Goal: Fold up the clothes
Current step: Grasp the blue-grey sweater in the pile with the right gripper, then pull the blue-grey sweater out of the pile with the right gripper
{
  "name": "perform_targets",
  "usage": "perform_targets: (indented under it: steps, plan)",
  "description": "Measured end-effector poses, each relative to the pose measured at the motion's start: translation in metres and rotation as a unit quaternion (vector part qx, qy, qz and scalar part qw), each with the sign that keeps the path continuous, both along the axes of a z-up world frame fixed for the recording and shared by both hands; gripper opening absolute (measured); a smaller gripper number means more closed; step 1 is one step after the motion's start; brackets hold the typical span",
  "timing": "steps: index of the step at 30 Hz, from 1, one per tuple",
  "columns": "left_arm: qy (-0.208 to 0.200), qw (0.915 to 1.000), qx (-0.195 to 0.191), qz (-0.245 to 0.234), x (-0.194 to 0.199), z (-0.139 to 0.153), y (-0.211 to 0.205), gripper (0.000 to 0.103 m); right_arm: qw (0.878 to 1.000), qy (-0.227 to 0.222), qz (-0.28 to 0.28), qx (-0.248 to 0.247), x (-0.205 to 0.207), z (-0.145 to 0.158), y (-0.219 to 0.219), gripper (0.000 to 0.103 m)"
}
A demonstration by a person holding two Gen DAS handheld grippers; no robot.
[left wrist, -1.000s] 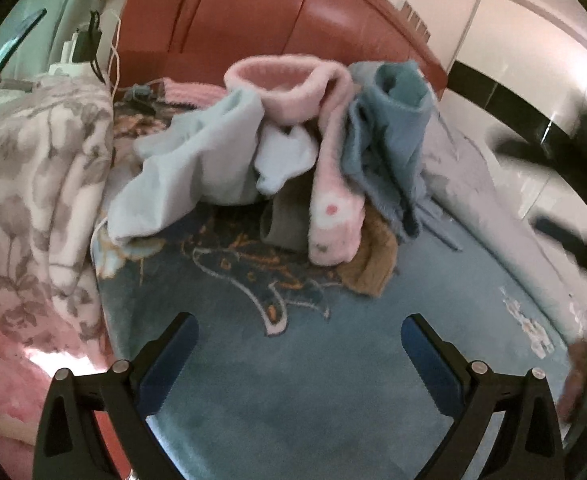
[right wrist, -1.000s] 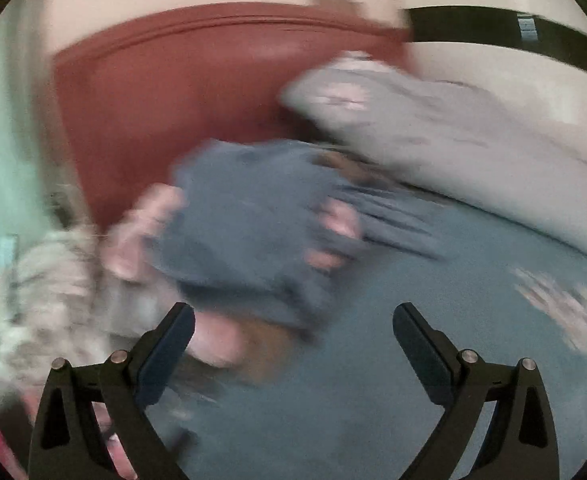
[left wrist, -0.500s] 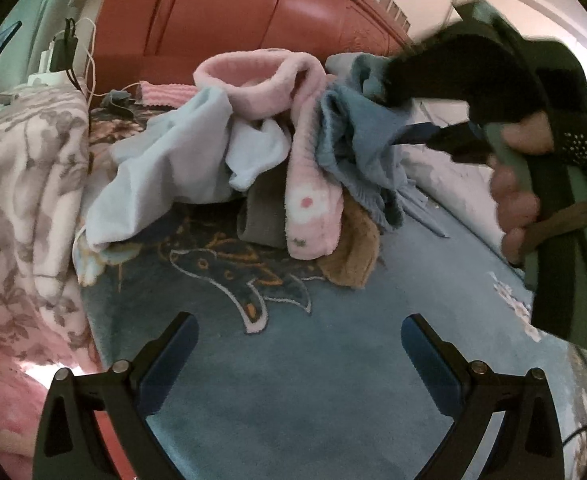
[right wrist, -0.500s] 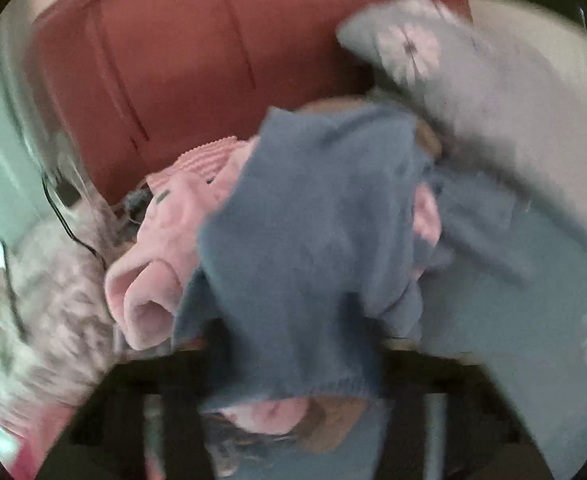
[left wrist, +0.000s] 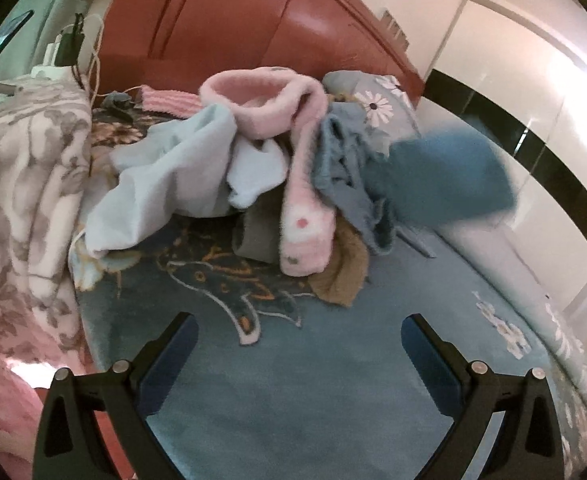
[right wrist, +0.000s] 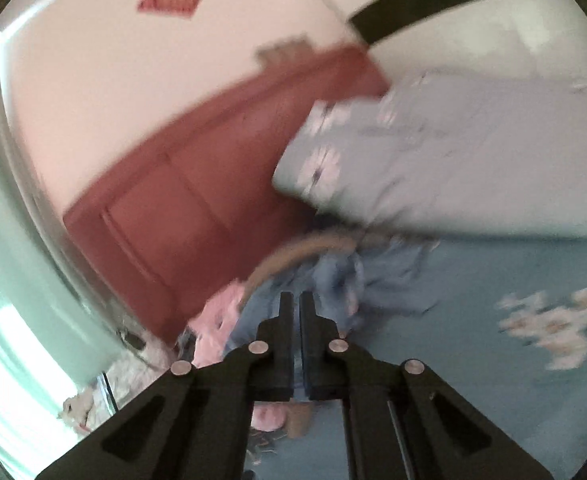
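A pile of clothes lies on the blue bed cover (left wrist: 293, 360) near the headboard: a pink fuzzy garment (left wrist: 293, 140), a light blue garment (left wrist: 165, 176), a brown piece (left wrist: 345, 272) and a blue knit sweater (left wrist: 445, 176), blurred and lifted off to the right. My left gripper (left wrist: 299, 360) is open and empty, low over the cover in front of the pile. My right gripper (right wrist: 296, 308) is shut on the blue sweater (right wrist: 333, 280), with a thin fold of it between the fingers; the view is blurred.
A red-brown headboard (left wrist: 221, 24) stands behind the pile. A grey floral pillow (right wrist: 433, 168) lies at the right of the pile. A floral blanket (left wrist: 21, 184) is bunched at the left. A charger and cables (left wrist: 69, 48) sit at the far left.
My right gripper closed on the blue sweater and pulled it up and to the right, off the pile. The left gripper stayed open and nearly still.
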State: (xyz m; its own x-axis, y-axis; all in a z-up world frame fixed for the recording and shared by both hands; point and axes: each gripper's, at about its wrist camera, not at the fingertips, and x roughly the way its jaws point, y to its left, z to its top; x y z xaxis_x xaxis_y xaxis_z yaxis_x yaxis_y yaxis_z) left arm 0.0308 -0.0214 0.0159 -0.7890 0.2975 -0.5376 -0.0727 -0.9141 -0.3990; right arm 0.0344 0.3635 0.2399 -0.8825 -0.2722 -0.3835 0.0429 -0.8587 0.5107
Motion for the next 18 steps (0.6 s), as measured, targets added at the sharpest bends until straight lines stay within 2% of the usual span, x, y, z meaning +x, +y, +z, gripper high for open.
perform_targets:
  steps: [4, 9, 14, 16, 17, 18]
  plan:
    - [0.009, 0.9996, -0.022, -0.015, 0.004, 0.002, 0.015, 0.103, 0.998, -0.011, -0.058, 0.034, 0.053, 0.008, 0.048, 0.003]
    - [0.025, 0.9978, -0.055, -0.028, 0.011, 0.006, 0.030, 0.103, 0.997, -0.033, -0.064, 0.026, 0.070, -0.011, 0.065, 0.003]
    - [0.074, 0.9939, -0.082, -0.013, 0.027, 0.017, 0.034, 0.103, 0.999, -0.041, -0.006, 0.013, 0.046, -0.036, 0.044, 0.005]
    - [0.093, 0.9914, -0.092, 0.002, 0.033, 0.021, 0.034, 0.103, 0.999, -0.026, 0.016, 0.009, 0.031, -0.039, 0.024, 0.020]
    - [0.102, 0.9902, -0.095, 0.007, 0.036, 0.023, 0.033, 0.103, 1.000, -0.006, 0.018, 0.011, 0.026, -0.037, 0.013, 0.037]
    - [0.111, 0.9889, -0.098, 0.011, 0.038, 0.025, 0.032, 0.103, 0.999, 0.030, 0.008, 0.014, 0.025, -0.032, 0.003, 0.044]
